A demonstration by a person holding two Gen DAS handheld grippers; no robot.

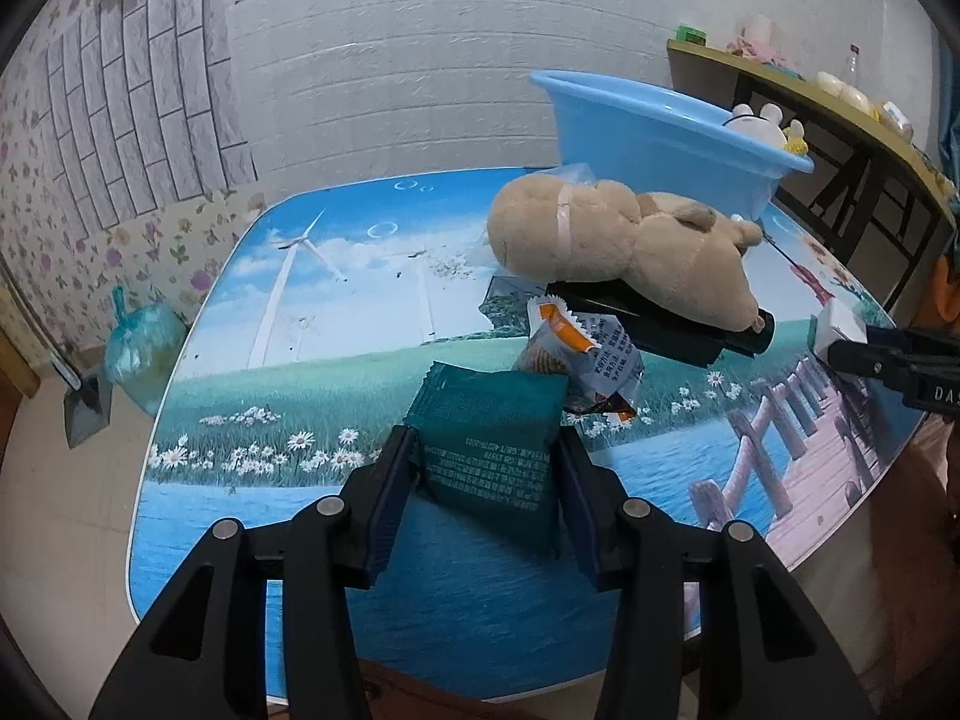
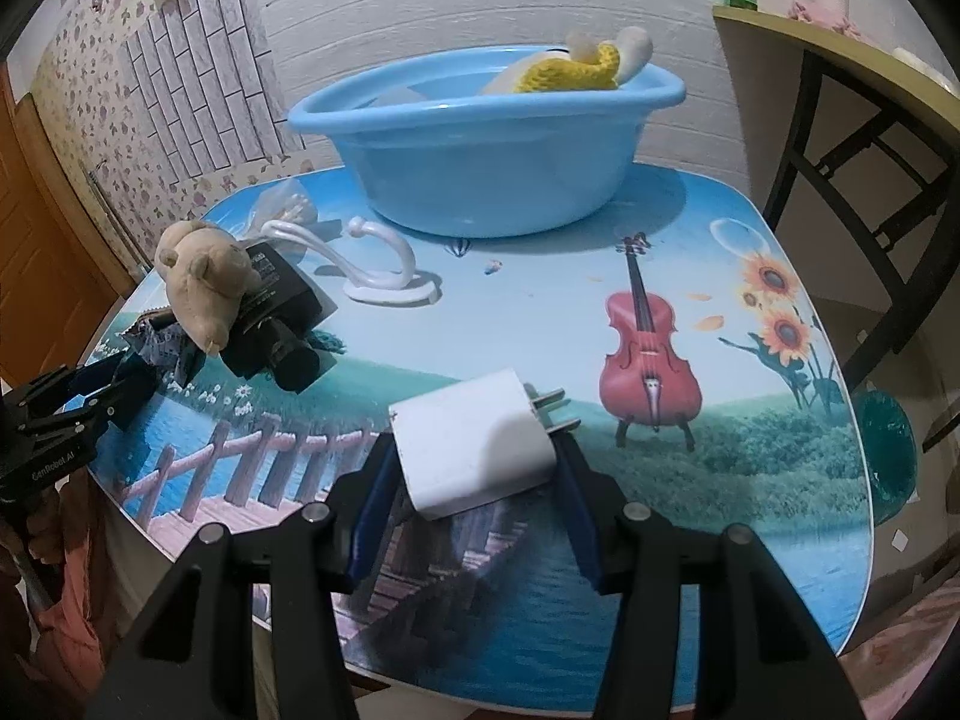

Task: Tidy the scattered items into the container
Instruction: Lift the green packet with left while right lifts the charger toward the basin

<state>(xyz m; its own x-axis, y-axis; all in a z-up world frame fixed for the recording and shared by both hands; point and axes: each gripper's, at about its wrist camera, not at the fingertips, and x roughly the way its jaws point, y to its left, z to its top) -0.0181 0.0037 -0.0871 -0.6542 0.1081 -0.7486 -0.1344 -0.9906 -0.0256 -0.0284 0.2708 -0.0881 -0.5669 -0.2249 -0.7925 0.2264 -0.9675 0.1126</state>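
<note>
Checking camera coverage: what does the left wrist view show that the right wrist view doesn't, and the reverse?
Left wrist only: the orange snack packet beside the green packet in the left gripper, and a tied bag on the floor.

Right wrist only: the white hook, the painted violin, and the charger's prongs.

Both: the blue basin holding a toy, the plush bear lying on a black box, the white charger in the right gripper, and the table.
</note>
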